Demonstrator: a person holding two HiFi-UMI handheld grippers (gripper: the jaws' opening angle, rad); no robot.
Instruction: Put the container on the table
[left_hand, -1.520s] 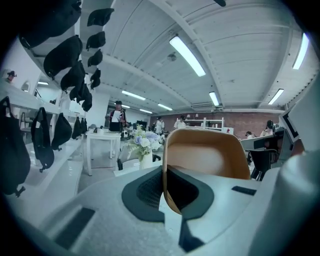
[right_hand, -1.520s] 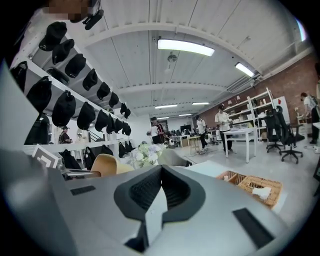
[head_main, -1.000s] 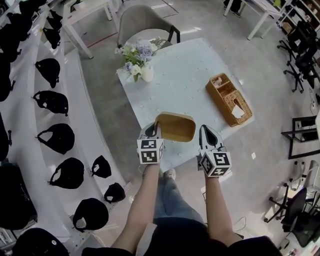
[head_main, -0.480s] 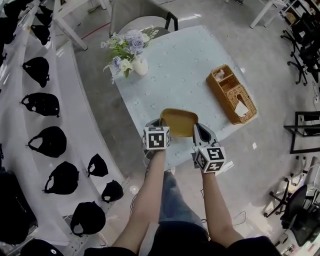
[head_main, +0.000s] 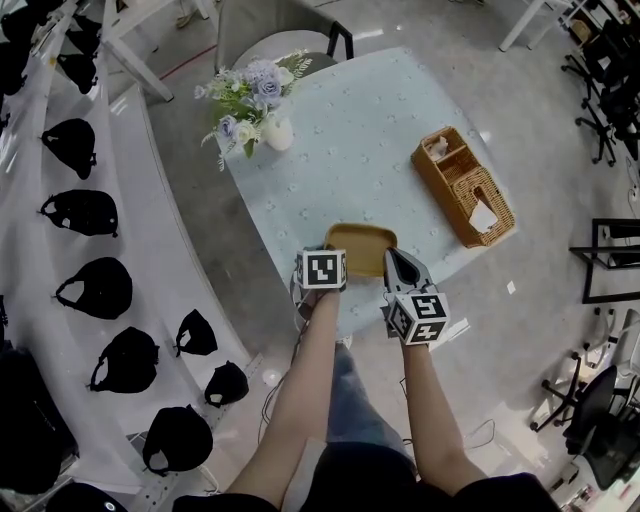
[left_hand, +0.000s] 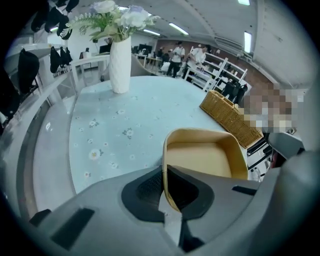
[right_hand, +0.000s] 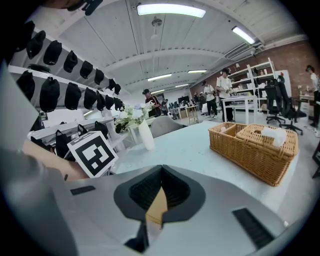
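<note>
A shallow tan container (head_main: 360, 247) with rounded corners hangs over the near edge of the pale blue table (head_main: 350, 150); I cannot tell if it touches the cloth. My left gripper (head_main: 321, 258) is shut on its left rim, and the thin wall stands pinched between the dark pads (left_hand: 150, 187) in the left gripper view, where the container (left_hand: 205, 157) opens to the right. My right gripper (head_main: 394, 260) is shut on the opposite rim. In the right gripper view only a tan sliver of the container (right_hand: 158, 207) shows between that gripper's (right_hand: 160, 189) pads.
A white vase of flowers (head_main: 262, 105) stands at the table's far left. A wicker basket (head_main: 463, 186) sits at its right edge. A grey chair (head_main: 280, 25) is behind the table, shelves of black caps (head_main: 85, 210) run along the left, and office chairs (head_main: 610, 70) stand at the right.
Both grippers have carried the container down and slightly forward toward the table's near edge; it looks smaller and lower now. Both grips are unchanged.
</note>
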